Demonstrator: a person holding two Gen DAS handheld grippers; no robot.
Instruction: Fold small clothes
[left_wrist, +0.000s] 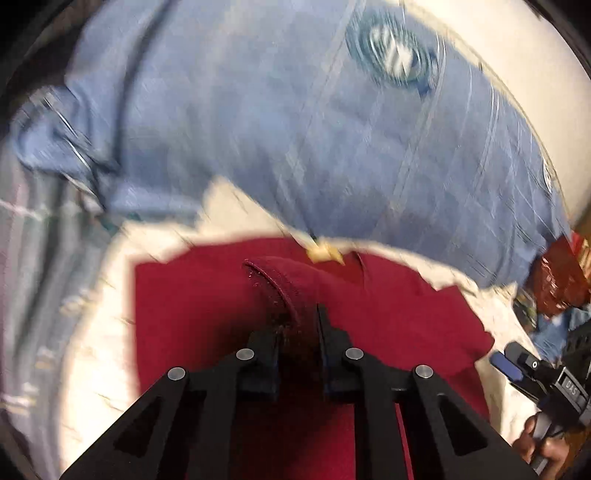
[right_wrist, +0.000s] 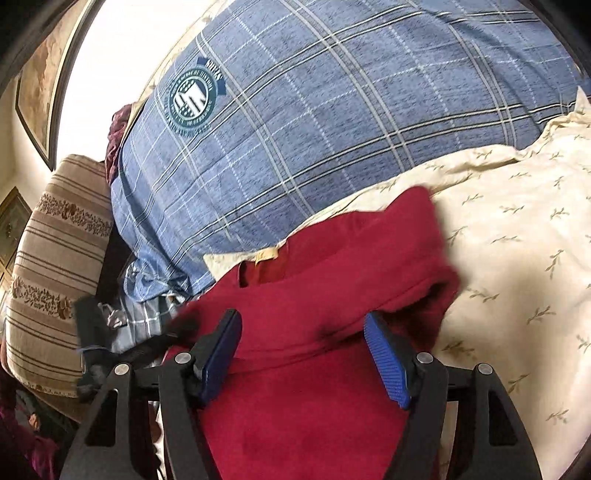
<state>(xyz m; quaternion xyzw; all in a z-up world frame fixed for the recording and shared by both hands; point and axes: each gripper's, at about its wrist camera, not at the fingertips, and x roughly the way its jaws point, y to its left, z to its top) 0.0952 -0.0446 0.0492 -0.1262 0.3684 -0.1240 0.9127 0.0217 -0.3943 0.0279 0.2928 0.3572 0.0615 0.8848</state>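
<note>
Left gripper (left_wrist: 301, 325): jaws narrow, pinching raised hem of red garment (left_wrist: 207, 302); garment spread on cream sheet (left_wrist: 96, 373), just below blue plaid pillow (left_wrist: 258, 122); right gripper (right_wrist: 303, 354): jaws wide, hovering over garment's folded part (right_wrist: 332, 258), gripping nothing; striped cushion (right_wrist: 55, 258) at far left.

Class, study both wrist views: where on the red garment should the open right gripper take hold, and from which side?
Probably the folded-over edge of the red garment just ahead of the right gripper, approached from the near side, along the fingers. That fold stands raised off the cream bedsheet, so open jaws can straddle it. The left gripper already pinches a hem.
</note>
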